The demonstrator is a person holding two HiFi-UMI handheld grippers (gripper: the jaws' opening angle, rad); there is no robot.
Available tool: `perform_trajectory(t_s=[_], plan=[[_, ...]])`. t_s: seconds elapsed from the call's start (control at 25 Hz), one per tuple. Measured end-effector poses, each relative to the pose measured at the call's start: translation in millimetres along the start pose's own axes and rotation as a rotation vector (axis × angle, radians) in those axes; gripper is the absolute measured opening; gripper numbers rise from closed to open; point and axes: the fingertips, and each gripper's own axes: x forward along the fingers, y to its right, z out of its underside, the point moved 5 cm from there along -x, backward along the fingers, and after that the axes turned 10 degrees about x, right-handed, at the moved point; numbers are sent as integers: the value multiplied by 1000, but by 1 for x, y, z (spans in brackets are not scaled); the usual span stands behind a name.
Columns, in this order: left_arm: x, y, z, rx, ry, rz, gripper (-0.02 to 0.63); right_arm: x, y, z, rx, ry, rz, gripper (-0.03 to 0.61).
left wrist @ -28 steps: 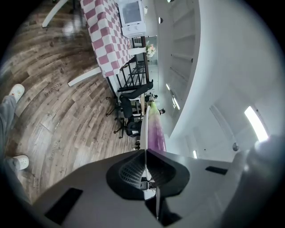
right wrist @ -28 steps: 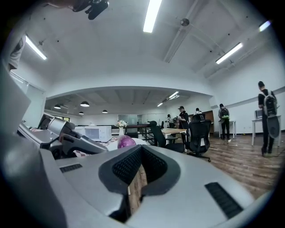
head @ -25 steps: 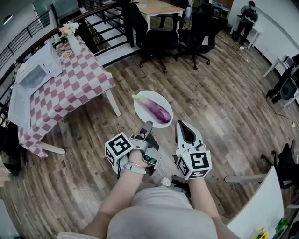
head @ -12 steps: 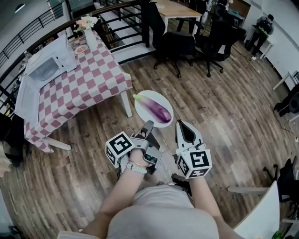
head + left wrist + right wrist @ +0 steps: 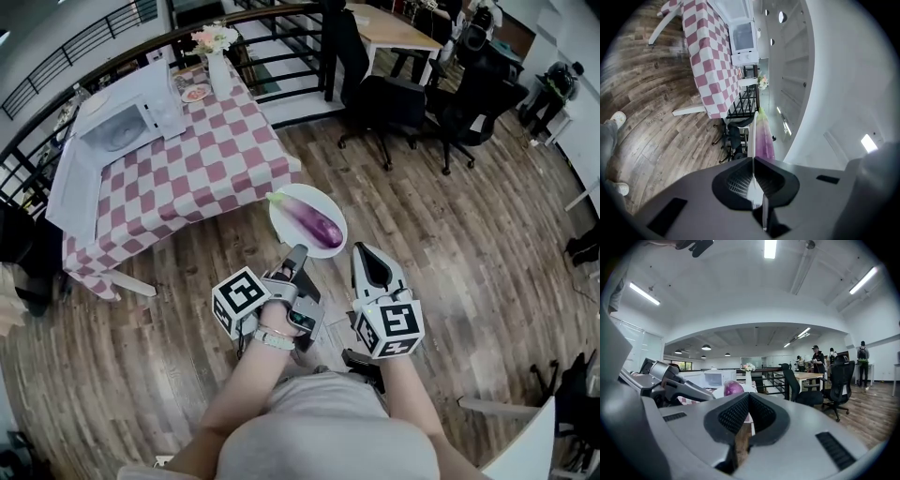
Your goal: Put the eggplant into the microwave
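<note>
A purple eggplant (image 5: 314, 222) with a green stem lies on a white plate (image 5: 281, 217) carried above the wooden floor. My left gripper (image 5: 298, 251) is shut on the plate's near rim; in the left gripper view the plate (image 5: 752, 136) runs edge-on out of the closed jaws, the eggplant (image 5: 764, 140) beside it. To the right, my right gripper (image 5: 363, 249) is shut and holds nothing; past its jaws (image 5: 749, 395) the eggplant's end (image 5: 734, 388) shows. The white microwave (image 5: 127, 117) stands on the far left of the checkered table (image 5: 216, 169), and also shows as microwave (image 5: 743, 37) and microwave (image 5: 715, 379).
A vase of flowers (image 5: 217, 58) and a small dish (image 5: 196, 92) stand behind the microwave. A black railing (image 5: 112, 37) runs behind the table. Black office chairs (image 5: 389, 103) and a wooden desk (image 5: 398, 28) are at the upper right, with people further back.
In the head view the checkered table and microwave have drifted right and nearer to the plate. Both grippers keep the same pose, the left still clamping the plate.
</note>
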Motion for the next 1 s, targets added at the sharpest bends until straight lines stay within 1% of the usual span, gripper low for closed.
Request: perform_trajectory(t_s=[0.2,0.44,0.64,0.8,1.0], plan=[[-10,-8,-49,-6,43,-7,13,40,-32,-1,-4,-5,-34,25],[-29,-26,-108,-25,114,-22,14,84,-75,5,-14,-18,-87,25],[-45,-41,-148,-47,167,-41,14,117,-105,14,-21,-43,-128,25],[-55,-51,-179,-50,201,-56,14,144,-129,16,-21,-49,-164,25],[-68,-60,-216,-49,246,-56,12,177,-159,20,-26,-52,-207,25]])
